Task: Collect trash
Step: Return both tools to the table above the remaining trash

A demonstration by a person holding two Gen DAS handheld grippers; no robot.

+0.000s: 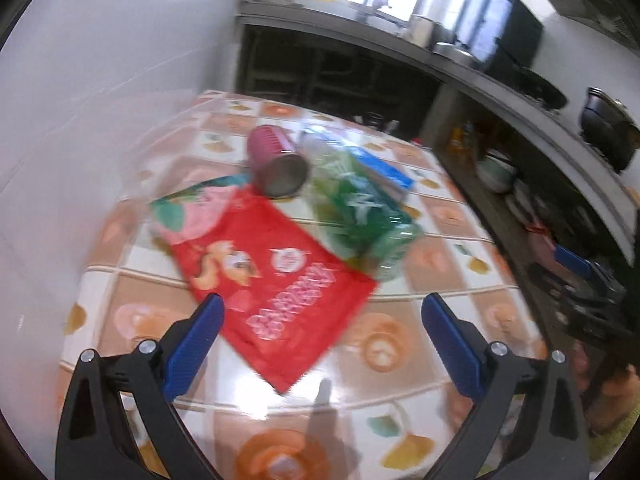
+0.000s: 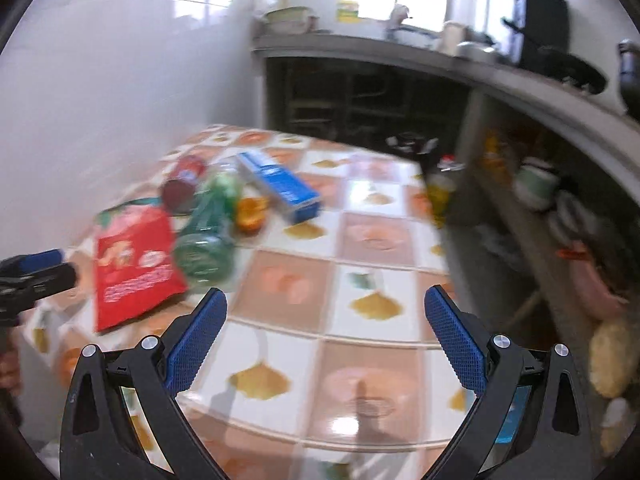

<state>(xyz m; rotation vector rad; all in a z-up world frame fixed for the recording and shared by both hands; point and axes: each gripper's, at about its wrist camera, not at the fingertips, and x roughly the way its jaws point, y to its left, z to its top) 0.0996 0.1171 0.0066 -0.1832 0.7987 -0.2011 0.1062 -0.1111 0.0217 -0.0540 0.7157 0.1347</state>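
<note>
A red snack bag (image 1: 276, 276) (image 2: 132, 264) lies flat on the tiled table. Behind it rest a pink can (image 1: 276, 162) (image 2: 182, 186) on its side, a green plastic bottle (image 1: 360, 208) (image 2: 208, 232) on its side and a blue and white carton (image 1: 386, 170) (image 2: 280, 186). An orange piece (image 2: 251, 208) sits beside the bottle. My left gripper (image 1: 322, 314) is open, hovering just in front of the red bag. My right gripper (image 2: 326, 312) is open over bare table, to the right of the trash. The left gripper's fingers (image 2: 38, 266) show at the left edge of the right wrist view.
The table (image 2: 360, 272) stands against a white wall on the left. A long grey counter (image 1: 460, 72) with shelves of pots, bowls and bottles runs along the back and right. A yellowish bottle (image 2: 440, 188) stands at the table's far right edge.
</note>
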